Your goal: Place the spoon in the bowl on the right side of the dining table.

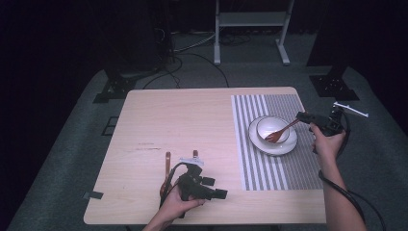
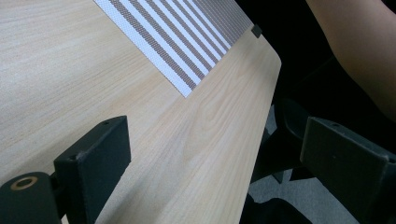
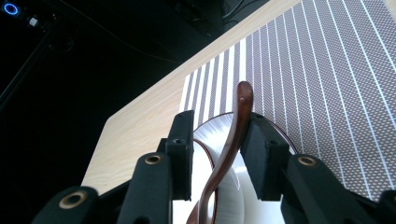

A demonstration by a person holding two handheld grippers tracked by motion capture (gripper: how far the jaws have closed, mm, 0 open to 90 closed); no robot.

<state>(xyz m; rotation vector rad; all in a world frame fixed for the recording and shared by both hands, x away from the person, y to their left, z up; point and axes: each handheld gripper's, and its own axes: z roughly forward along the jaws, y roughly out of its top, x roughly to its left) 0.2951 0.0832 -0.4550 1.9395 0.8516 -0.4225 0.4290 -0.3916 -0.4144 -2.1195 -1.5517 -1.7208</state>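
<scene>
Scene: pale wooden table [image 1: 183,120] w/ a grey-and-white striped woven placemat [image 1: 284,163] on its right part; person's forearms enter from the near edge.

Right claw [image 1: 301,116]: held in the person's right hand over the mat's far right side. In the right gripper view its two black jaws stand part-spread, w/ a gap on the left-jaw side.

Spoon: dark brown wooden spoon w/ a curved handle [image 3: 232,140] runs up between the right claw's jaws – the handle lies against the right-hand pad and clear of the left one, so it is not pinched. From above, its bowl end sits lower-left of the claw, inside the bowl, handle slanting up to the jaws.

Bowl: white round ceramic bowl w/ a dark rim line [image 1: 262,126], just left of the right claw and below its jaws.

Plate: white round plate [image 1: 284,148] under the bowl, on the mat.

Left claw [image 1: 214,187]: held in the left hand near the table's near edge, well apart from the bowl. Jaws spread wide – bare wood and the mat's corner [image 2: 187,86] ahead of them, nothing between.

Beside left claw: two brown wooden utensil handles [image 1: 168,161] lie on the table just beyond it; what kind I cannot tell.
</scene>
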